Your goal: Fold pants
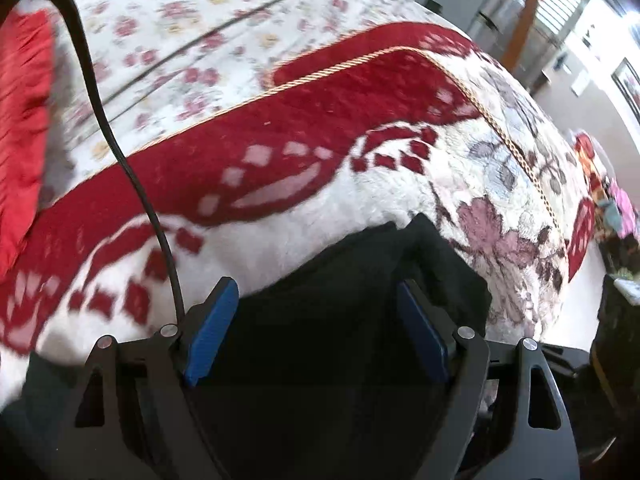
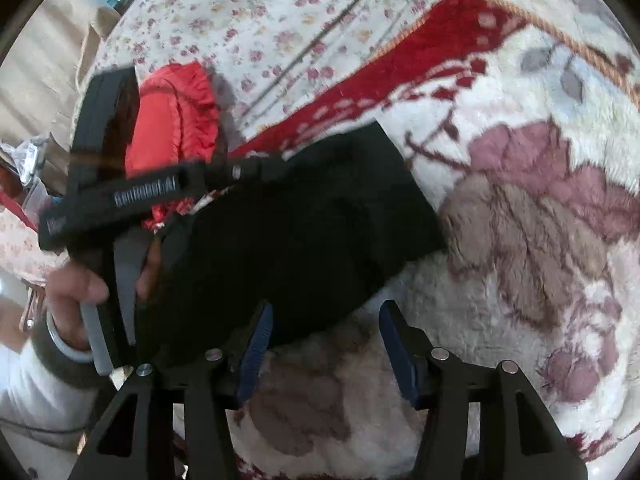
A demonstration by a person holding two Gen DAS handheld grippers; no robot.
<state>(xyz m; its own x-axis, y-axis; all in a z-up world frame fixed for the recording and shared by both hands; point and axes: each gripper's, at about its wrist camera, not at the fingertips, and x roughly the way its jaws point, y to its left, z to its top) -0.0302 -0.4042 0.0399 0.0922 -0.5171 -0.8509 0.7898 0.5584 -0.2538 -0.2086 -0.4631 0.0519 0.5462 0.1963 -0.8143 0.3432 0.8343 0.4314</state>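
Observation:
Black pants (image 1: 340,312) lie folded into a compact bundle on a fluffy red-and-white floral blanket (image 1: 320,160). My left gripper (image 1: 316,292) is open, its blue pads on either side of the bundle's near part, just above it. In the right wrist view the pants (image 2: 312,232) lie ahead and left. My right gripper (image 2: 326,316) is open, its left pad over the pants' near edge, its right pad over bare blanket (image 2: 520,280). The left gripper's body (image 2: 144,196) and the hand holding it show at the left.
A red ruffled cushion (image 2: 176,112) lies beyond the pants; it also shows at the left edge (image 1: 24,120). A floral bedsheet (image 1: 180,20) covers the far bed. A black cable (image 1: 120,152) hangs across the left view. The bed edge drops off to the right (image 1: 576,300).

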